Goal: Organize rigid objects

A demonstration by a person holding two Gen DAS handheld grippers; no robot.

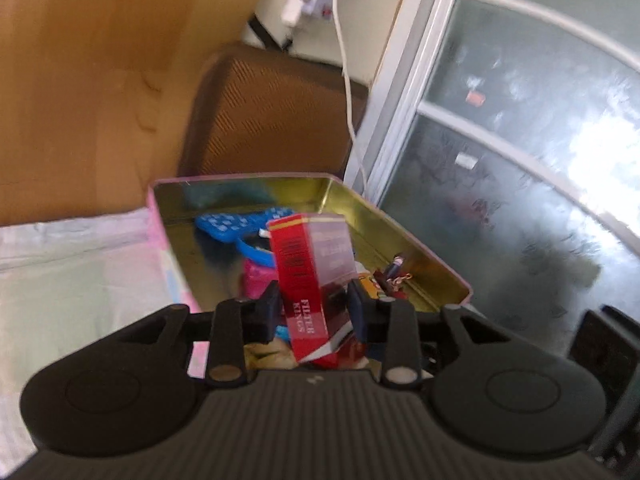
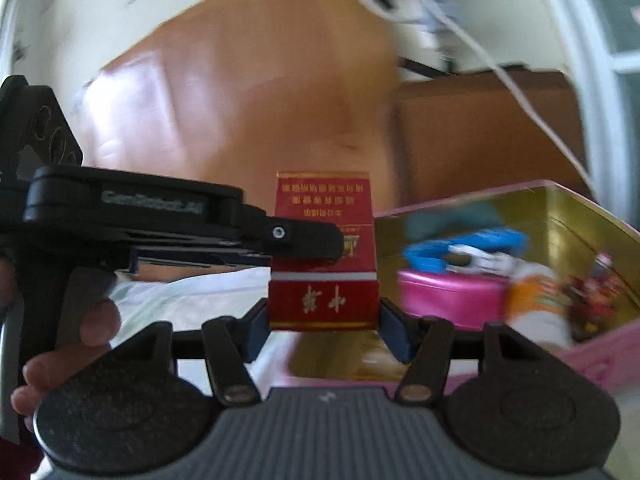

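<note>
- Right gripper (image 2: 324, 330): clenched on the lower end of one red cigarette pack (image 2: 323, 252), held upright near the tin's left edge.
- Left gripper (image 1: 314, 312): grasping a red pack (image 1: 310, 280) too, tilted above the tin; whether it is the same pack is unclear.
- One open gold-lined tin (image 1: 360, 196), pink outside, crowded: blue items (image 1: 236, 224), pink case (image 2: 448, 294), small bottle (image 2: 536, 304).
- Surroundings: pale cloth left, window right, wooden board far.

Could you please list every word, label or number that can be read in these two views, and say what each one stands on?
"FILTER KINGS": on the side of the red pack, upside down in the left wrist view.
Two gold characters, inverted: on the pack's front, low down; I cannot read them surely.
Pale lines of characters above them, inverted: too blurred.
Grey lettering on the left tongs' black body: too blurred.
Orange-labelled bottle in the tin: print unreadable.
</note>
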